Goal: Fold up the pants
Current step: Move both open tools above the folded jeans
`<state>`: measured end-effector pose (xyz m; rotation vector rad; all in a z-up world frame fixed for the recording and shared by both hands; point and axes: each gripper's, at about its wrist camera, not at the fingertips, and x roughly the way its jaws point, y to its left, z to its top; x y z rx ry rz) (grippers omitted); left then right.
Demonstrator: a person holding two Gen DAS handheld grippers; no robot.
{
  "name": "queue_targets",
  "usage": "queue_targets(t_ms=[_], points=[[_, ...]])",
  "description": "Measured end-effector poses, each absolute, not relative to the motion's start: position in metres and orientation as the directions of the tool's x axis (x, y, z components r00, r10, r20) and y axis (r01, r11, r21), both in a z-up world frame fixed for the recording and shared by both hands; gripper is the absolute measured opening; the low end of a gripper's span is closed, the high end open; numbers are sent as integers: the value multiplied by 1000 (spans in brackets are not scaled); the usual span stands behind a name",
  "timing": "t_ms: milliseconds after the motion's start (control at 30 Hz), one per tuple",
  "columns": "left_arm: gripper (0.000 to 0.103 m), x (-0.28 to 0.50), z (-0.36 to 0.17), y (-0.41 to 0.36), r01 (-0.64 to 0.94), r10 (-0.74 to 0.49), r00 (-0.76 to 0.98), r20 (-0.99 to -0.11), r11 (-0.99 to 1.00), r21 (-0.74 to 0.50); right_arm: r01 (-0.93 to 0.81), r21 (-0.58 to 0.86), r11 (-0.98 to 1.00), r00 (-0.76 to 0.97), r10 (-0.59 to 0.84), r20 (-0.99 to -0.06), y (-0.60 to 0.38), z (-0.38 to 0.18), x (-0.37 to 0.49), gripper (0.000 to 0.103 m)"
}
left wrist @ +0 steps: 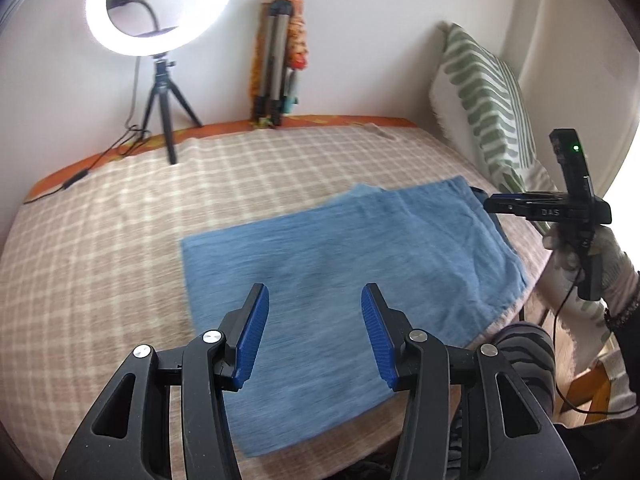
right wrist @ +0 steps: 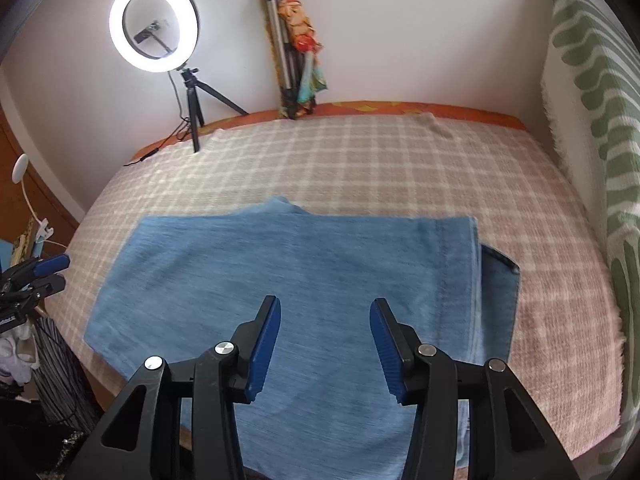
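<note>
Your left gripper [left wrist: 315,300] hangs above the near part of the blue pants [left wrist: 344,256], its blue pads spread apart with nothing between them and no cloth touching them. Your right gripper [right wrist: 325,314] is likewise released over the same garment, jaws parted and empty.

The pants lie folded into a flat rectangle on the checked blanket [right wrist: 360,160] covering the bed. At their right edge a darker denim layer [right wrist: 500,292] sticks out from under the top fold. A small bump of cloth pokes out along the far edge. The near edge of the pants is hidden behind your gripper bodies in both views, so how the fold ends there cannot be made out.

In the left wrist view your right hand [left wrist: 576,256] shows at the frame's right edge. Motion blur softens the fabric weave. A ring light [right wrist: 154,24] stands on its tripod at the far side, and a striped pillow [left wrist: 488,100] leans against the wall.
</note>
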<state>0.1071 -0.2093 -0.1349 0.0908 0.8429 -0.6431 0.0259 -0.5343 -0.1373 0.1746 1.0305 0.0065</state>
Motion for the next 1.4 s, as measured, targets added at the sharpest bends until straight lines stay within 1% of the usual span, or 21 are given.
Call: queue_targets(t_ms=[167,333,500,700,900,1233,1400], points=[[47,107,-138,-192,540,-477,511,-715,825,-165,24,150,988,531,115,-840,-505,-125,38,51],[47,109,-160,-174,487,-426,523,-738,860,-151,-44,158,986,531,158,-833,-468,-118,54,51],[47,109,-184,-147,407,-408,502,-763,890,-208,-109,169,980,524,201,-827,-431,-120,72,52],[47,103,-193,-128,362,-406,491,-771,900,-244,-164,182,969,509,241,-826,-396,-129,87,54],[47,101,-195,-125,351,-421,487,-765,897,-270,-193,214,957,485,283,-827,-368,-140,99,54],[47,89,-213,-150,411,-407,488,-772,888,-209,-226,282,933,417,354,-837,-322,-164,127,54],[47,91,-222,-146,388,-408,475,-780,893,-230,-248,302,920,357,377,-855,-293,-181,146,54]])
